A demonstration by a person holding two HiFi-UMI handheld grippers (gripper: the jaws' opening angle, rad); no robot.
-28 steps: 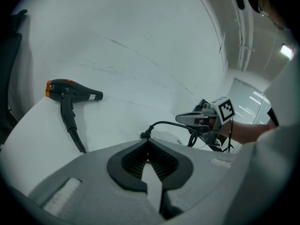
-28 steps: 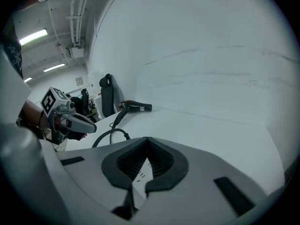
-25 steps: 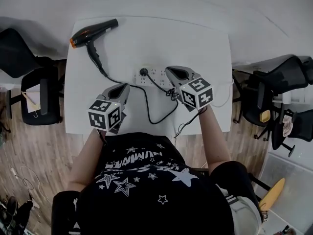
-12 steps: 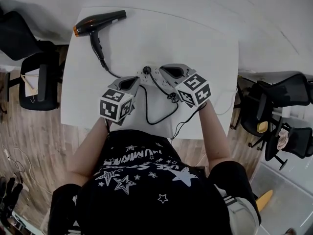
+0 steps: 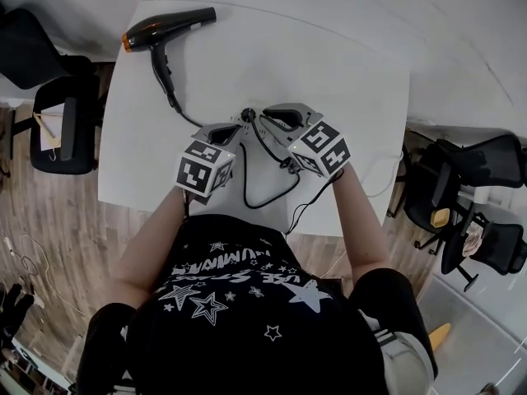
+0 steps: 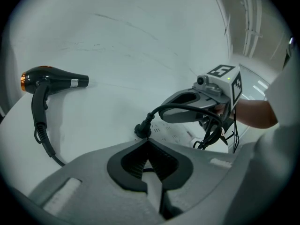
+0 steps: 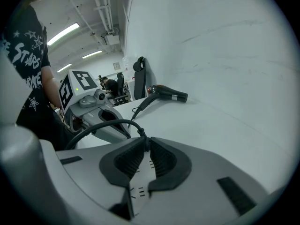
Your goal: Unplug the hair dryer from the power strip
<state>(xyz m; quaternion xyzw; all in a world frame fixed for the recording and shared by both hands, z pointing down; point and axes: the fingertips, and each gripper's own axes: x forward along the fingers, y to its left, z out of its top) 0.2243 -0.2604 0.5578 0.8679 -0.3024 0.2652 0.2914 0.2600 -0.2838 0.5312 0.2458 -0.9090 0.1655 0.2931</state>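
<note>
A black hair dryer (image 5: 165,27) lies at the white table's (image 5: 346,72) far left, and it shows too in the left gripper view (image 6: 47,81). Its black cord (image 5: 255,196) loops back to a plug (image 5: 247,115) in the white power strip (image 5: 257,130). My left gripper (image 5: 238,125) sits just left of the plug (image 6: 143,129), with its tips (image 6: 148,140) shut and nothing held. My right gripper (image 5: 263,112) comes in from the right over the strip. Its jaws (image 7: 146,140) are opening a narrow gap, and the plug (image 7: 139,134) stands just past the tips, not pressed.
Black office chairs stand left (image 5: 58,122) and right (image 5: 461,179) of the table. A thin white cable (image 5: 383,171) hangs off the table's right edge. Thin dark wires (image 5: 309,204) trail from the right gripper over the front edge. Bare tabletop lies beyond the strip.
Both grippers have moved up the table and closer together, from near the front edge onto the power strip, ending on either side of the plug.
</note>
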